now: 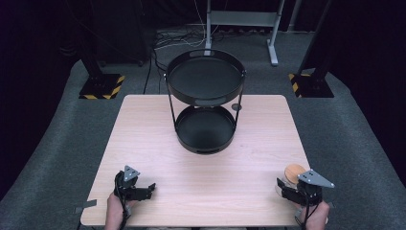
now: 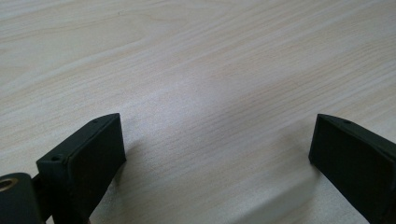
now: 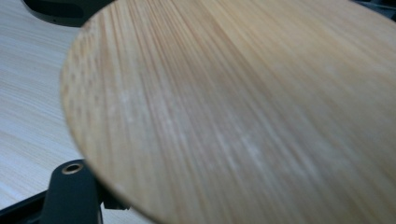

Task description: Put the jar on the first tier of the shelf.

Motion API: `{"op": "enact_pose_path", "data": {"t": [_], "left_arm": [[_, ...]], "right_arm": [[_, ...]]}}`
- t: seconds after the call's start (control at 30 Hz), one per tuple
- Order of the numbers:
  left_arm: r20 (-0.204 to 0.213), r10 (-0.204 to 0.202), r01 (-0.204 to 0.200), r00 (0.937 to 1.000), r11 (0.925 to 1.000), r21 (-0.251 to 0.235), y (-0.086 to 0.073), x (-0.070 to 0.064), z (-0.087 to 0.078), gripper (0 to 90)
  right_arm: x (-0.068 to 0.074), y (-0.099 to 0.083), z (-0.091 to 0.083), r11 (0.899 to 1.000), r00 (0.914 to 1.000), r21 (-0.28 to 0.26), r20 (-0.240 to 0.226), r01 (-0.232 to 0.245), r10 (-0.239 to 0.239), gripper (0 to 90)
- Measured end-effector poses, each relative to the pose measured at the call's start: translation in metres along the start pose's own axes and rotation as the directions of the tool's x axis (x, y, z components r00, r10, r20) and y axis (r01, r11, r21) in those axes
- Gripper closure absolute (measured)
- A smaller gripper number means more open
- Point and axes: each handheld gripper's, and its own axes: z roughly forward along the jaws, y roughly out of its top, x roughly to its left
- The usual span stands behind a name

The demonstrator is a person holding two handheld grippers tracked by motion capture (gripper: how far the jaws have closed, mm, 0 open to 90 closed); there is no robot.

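A glass jar with a round bamboo lid (image 1: 294, 171) stands near the table's front right corner. My right gripper (image 1: 288, 186) sits right behind and around it, held by a hand at the bottom edge. In the right gripper view the lid (image 3: 243, 107) looms very close and covers the jaws, so their stance is hidden. My left gripper (image 1: 147, 189) rests low over the wooden table (image 1: 143, 139) at the front left. It is open, with bare wood between its jaws (image 2: 217, 121).
A black two-tier round tray stand (image 1: 205, 76) stands at the table's far middle, its lower tray (image 1: 205, 132) on the tabletop. A small dark disc (image 1: 236, 107) lies beside it. Grey carpet and metal stands surround the table.
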Motion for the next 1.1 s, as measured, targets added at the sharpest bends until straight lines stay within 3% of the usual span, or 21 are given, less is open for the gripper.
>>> {"op": "enact_pose_path", "data": {"t": [0.4,1.1], "left_arm": [[0.0,0.001,-0.001,1.0,1.0,0.001,0.0,0.0,0.0,3.3],[0.0,0.0,0.0,1.0,1.0,0.0,0.0,0.0,0.0,3.2]], "right_arm": [[0.002,0.002,-0.001,1.0,0.9999,-0.025,-0.003,-0.017,0.017,25.7],[0.012,0.02,0.004,0.999,0.9994,-0.043,-0.029,0.016,-0.017,25.7]]}}
